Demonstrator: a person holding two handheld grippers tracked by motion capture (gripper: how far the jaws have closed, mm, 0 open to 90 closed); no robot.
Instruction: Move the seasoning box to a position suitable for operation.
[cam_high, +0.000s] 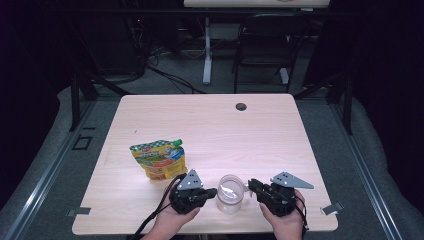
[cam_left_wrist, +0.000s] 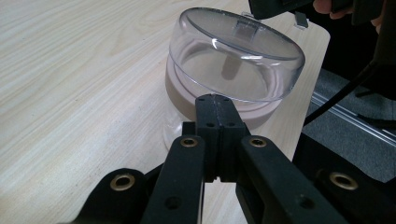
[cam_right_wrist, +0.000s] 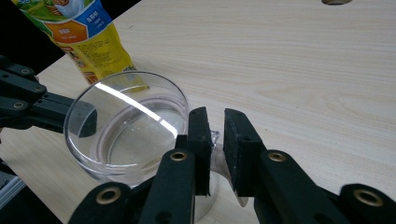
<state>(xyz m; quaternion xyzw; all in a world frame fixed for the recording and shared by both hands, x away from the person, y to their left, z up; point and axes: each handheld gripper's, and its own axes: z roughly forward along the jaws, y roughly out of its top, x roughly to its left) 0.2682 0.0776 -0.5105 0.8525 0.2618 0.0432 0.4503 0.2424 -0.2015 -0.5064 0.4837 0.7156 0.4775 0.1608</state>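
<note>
I am viewing a clear glass jar (cam_high: 231, 193) standing upright, lidded, empty, sitting near the table's (cam_high: 210, 130) front edge

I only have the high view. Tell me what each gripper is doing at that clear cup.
Observer: The left gripper has its jaws shut, with the tips right at the clear cup, on its side wall below the rim.
Operator: Now the right one.
Observer: The jaws of the right gripper stand slightly apart with the cup's clear handle between them. I can't tell whether they press on it.
Operator: Report what's inside the cup.
Observer: It looks empty. The right gripper view sees straight down to its bottom.
</note>
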